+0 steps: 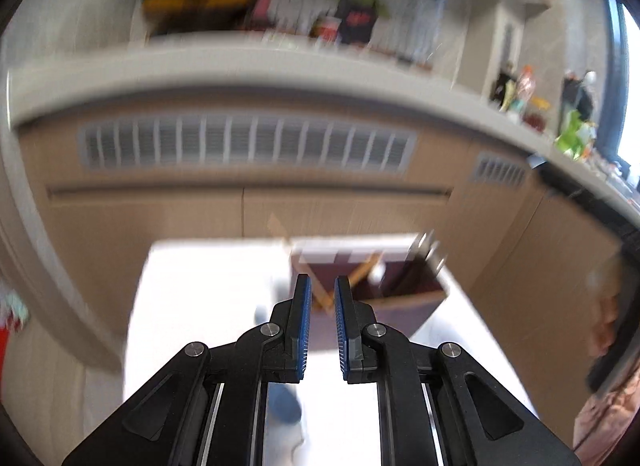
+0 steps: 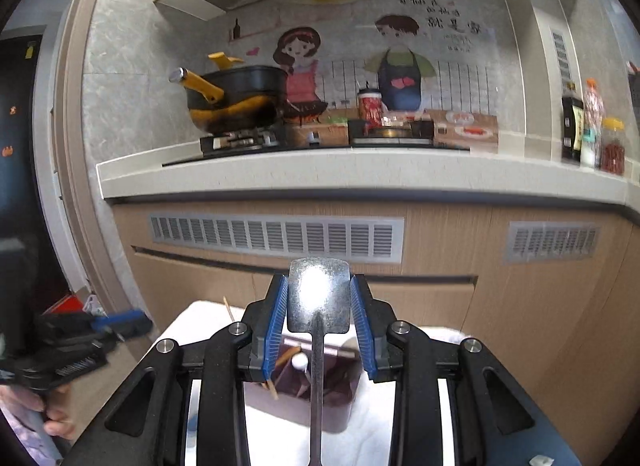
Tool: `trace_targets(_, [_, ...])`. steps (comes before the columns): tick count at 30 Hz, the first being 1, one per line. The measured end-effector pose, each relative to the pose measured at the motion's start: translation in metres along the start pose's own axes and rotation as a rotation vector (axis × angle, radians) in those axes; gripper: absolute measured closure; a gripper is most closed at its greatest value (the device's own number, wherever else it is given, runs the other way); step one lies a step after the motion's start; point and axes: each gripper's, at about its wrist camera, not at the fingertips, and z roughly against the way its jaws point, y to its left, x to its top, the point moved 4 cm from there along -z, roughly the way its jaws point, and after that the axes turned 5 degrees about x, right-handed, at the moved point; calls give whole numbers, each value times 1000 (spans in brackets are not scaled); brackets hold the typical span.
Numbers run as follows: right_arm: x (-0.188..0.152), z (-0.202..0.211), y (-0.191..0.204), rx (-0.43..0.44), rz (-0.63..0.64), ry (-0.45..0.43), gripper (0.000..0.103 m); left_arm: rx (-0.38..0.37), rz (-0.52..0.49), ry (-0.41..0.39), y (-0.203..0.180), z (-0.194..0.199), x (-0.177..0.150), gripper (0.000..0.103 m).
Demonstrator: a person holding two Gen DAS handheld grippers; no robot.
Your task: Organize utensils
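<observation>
My right gripper (image 2: pixel 319 298) is shut on the flat blade of a shiny metal spatula (image 2: pixel 318 294). Its handle runs down toward the camera. It hangs above a dark brown utensil box (image 2: pixel 344 406) that holds wooden chopsticks (image 2: pixel 280 362) and a white-tipped utensil (image 2: pixel 299 362). My left gripper (image 1: pixel 322 298) is open and empty, and it shows at the left edge of the right wrist view (image 2: pixel 120 324). The blurred left wrist view shows the same box (image 1: pixel 404 298) just beyond its fingertips, on a white table (image 1: pixel 192 306).
A kitchen counter (image 2: pixel 360 173) stands behind the table, with a black and yellow pan (image 2: pixel 236 97) on the stove, bottles (image 2: pixel 592 125) at the right and vented wooden cabinets (image 2: pixel 276 238) below. A blue object (image 1: pixel 284 406) lies on the table under my left gripper.
</observation>
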Motion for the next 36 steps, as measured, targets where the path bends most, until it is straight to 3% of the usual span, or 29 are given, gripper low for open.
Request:
trace_targets(3, [-10, 7, -2, -13, 11, 6, 74, -2, 37, 127, 16, -31, -27, 83])
trace_targets(5, [-17, 12, -3, -15, 10, 10, 74, 14, 38, 207, 21, -52, -44, 70])
trace_targets(9, [-35, 15, -5, -16, 5, 38, 74, 58, 17, 364, 27, -102, -67, 70])
trace_targets(17, [-65, 11, -14, -26, -21, 112, 74, 134, -17, 471, 32, -172, -76, 71])
trace_targets(19, [-70, 10, -15, -23, -29, 124, 74, 154, -28, 460, 32, -177, -74, 75])
trace_targets(22, [-75, 9, -16, -22, -41, 136, 74, 169, -49, 442, 28, -175, -76, 92])
trace_targets(27, [-78, 13, -15, -11, -58, 132, 78, 147, 13, 376, 33, -135, -91, 93])
trace_targets(31, [-79, 17, -8, 1, -38, 130, 90, 98, 79, 280, 34, -84, -100, 93])
trace_targets(36, [-102, 4, -16, 0, -23, 240, 89, 39, 118, 184, 26, -35, -104, 93])
